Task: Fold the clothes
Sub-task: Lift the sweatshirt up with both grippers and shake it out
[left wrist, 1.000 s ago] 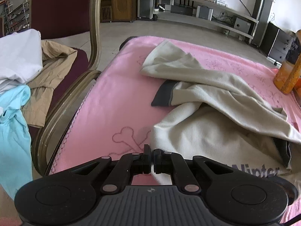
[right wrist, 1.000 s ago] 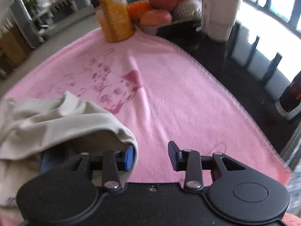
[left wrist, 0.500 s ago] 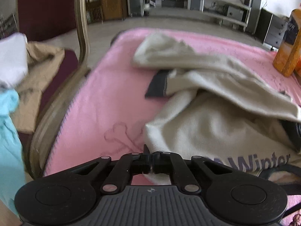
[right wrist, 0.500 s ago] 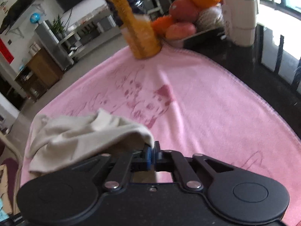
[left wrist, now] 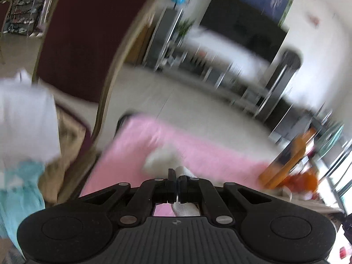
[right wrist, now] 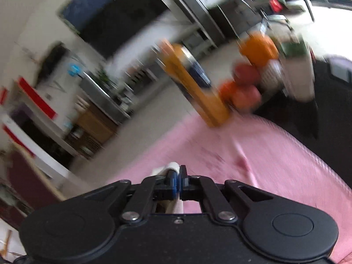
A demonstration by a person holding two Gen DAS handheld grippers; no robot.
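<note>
On the far left of the left wrist view, a heap of clothes (left wrist: pixel 24 132) lay on the seat of the dark red chair (left wrist: pixel 88 37): white on top, light blue and tan under it. Your left gripper (left wrist: pixel 177 179) had its jaws pressed together on a fold of the cream sweatshirt (left wrist: pixel 183 209), which passed between the pads and hung below them; another blurred part of it lay just ahead on the pink blanket (left wrist: pixel 136 145). To the right, an orange bottle (left wrist: pixel 288 167) stood near the blanket's edge.

In the right wrist view, your right gripper (right wrist: pixel 178 180) also pinched the cream sweatshirt (right wrist: pixel 173 166), and the cloth showed above and below the closed jaws. The pink blanket (right wrist: pixel 275 167) spread ahead of it. Beyond stood the orange bottle (right wrist: pixel 193 88), and just to its right a pile of fruit (right wrist: pixel 250 72). Both pictures were much blurred.
</note>
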